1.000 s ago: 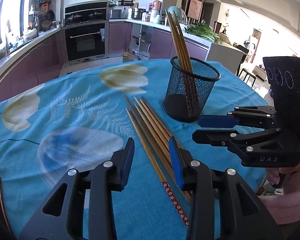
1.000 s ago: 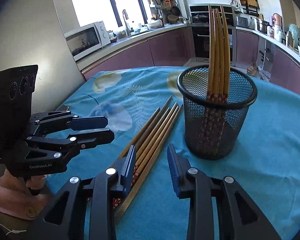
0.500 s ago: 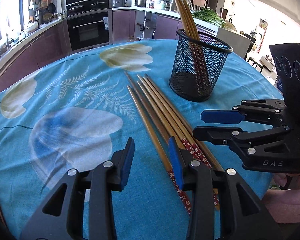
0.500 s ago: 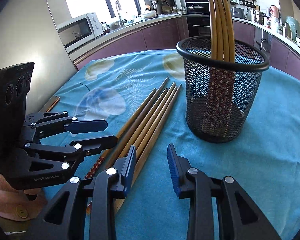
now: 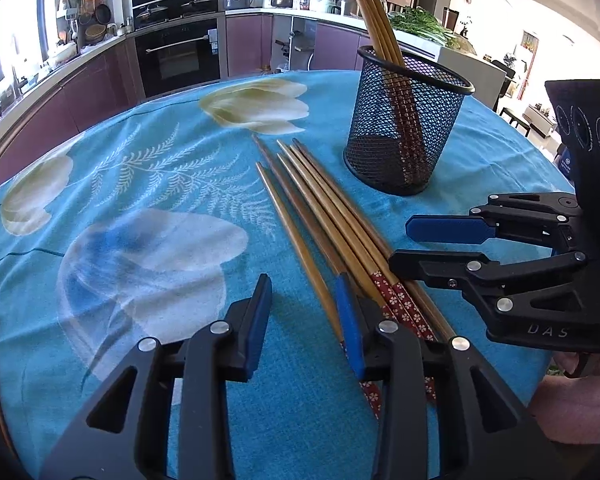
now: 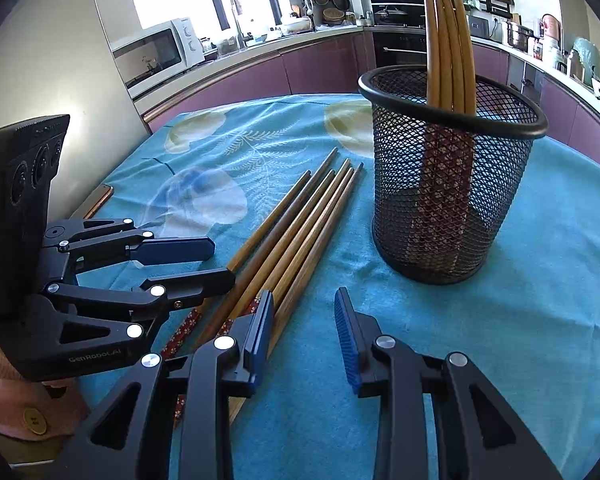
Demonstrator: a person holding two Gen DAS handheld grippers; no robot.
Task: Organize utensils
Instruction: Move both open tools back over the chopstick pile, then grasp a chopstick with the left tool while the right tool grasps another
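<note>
Several loose wooden chopsticks [image 5: 324,216] [image 6: 300,224] with red patterned ends lie side by side on the blue tablecloth. A black mesh cup [image 5: 404,136] [image 6: 448,200] stands upright just beyond them, and several chopsticks [image 5: 376,20] [image 6: 448,40] stand in it. My left gripper [image 5: 302,296] [image 6: 222,260] hangs open low over the patterned ends, with its right finger over the bundle and the outermost chopstick running under its gap. My right gripper [image 6: 303,300] [image 5: 400,243] is open and empty, beside the bundle and in front of the cup.
The flowered tablecloth [image 5: 140,208] covers a round table whose edge runs close behind both grippers. A thin copper-edged flat object [image 6: 100,200] lies at the table's left edge. Pink sleeves [image 5: 572,400] [image 6: 20,400] hold the grippers. Kitchen counters and an oven stand far behind.
My left gripper has sunk and tipped downward, coming closer to the chopsticks' patterned ends. The right gripper has stayed almost in place. Neither has taken hold of anything.
</note>
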